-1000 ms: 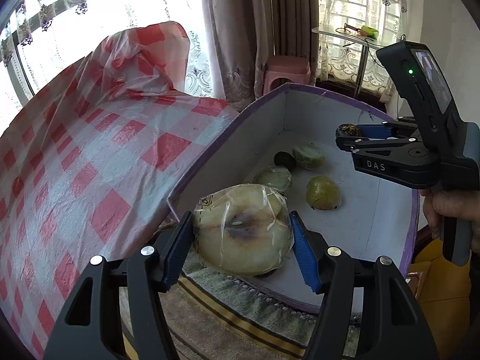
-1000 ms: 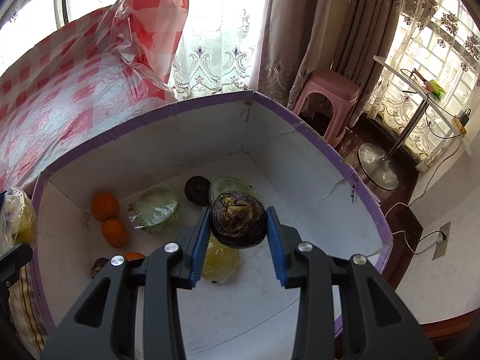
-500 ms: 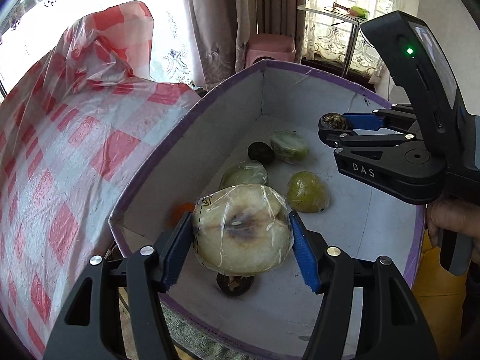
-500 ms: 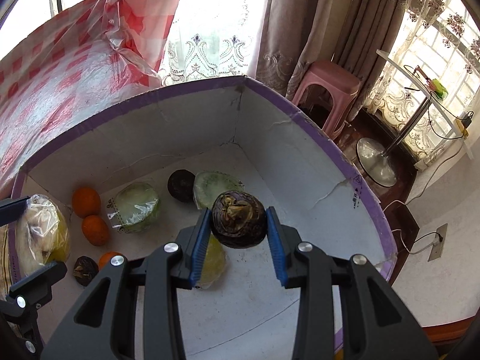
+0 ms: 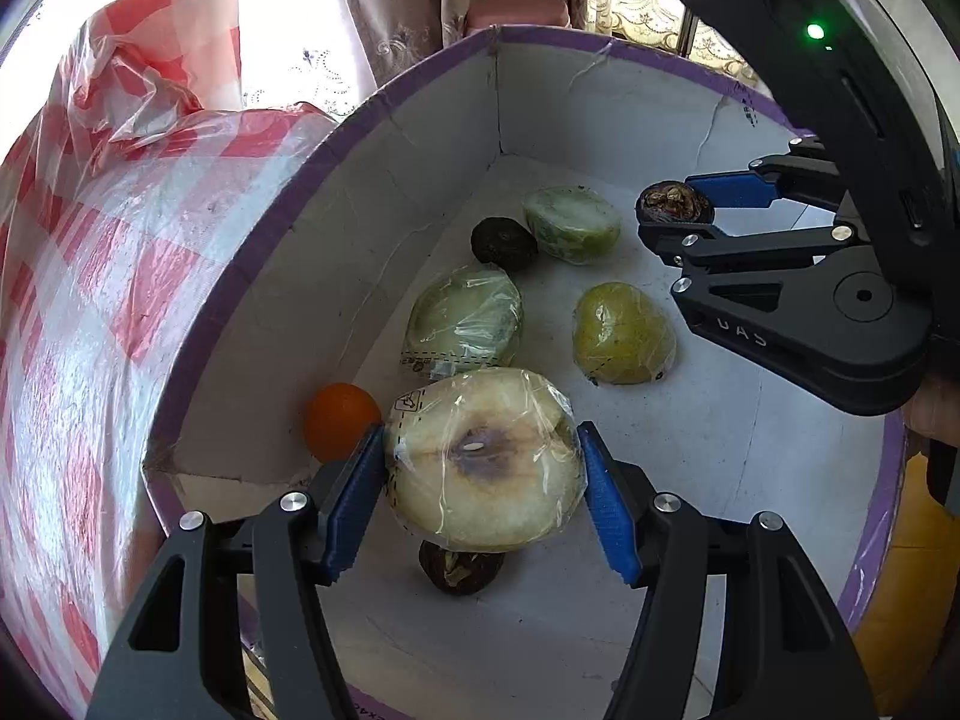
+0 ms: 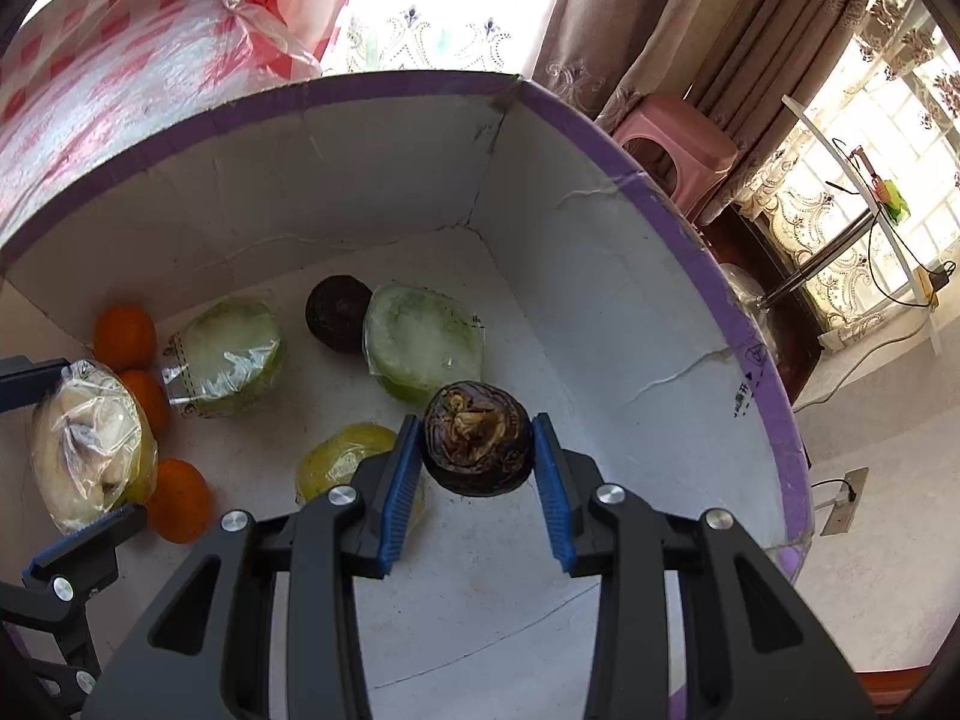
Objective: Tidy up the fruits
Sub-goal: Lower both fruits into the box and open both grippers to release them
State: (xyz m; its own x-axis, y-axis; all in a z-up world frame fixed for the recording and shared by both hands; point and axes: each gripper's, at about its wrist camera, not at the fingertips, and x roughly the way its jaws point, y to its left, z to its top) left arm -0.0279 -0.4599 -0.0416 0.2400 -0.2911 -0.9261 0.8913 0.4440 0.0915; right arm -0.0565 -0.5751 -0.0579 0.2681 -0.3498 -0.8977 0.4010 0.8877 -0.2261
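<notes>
My left gripper (image 5: 483, 483) is shut on a pale plastic-wrapped fruit (image 5: 485, 459) and holds it over the near left part of a white box with a purple rim (image 5: 384, 93). My right gripper (image 6: 477, 468) is shut on a dark purple wrinkled fruit (image 6: 477, 447) above the box's right side; it also shows in the left wrist view (image 5: 675, 204). In the box lie two wrapped green fruits (image 6: 231, 354) (image 6: 423, 342), a yellow-green fruit (image 5: 621, 333), a dark fruit (image 6: 337, 312), oranges (image 6: 125, 337) and another dark fruit (image 5: 459, 567) under my left gripper.
A red-and-white checked plastic sheet (image 5: 90, 252) covers something bulky left of the box. Behind the box are curtains, a pink stool (image 6: 675, 150) and a small white table on a metal pole (image 6: 840, 180).
Both grippers have moved forward and down over the box with their fruits still held. The left gripper has crossed the box's near rim and is now inside it.
</notes>
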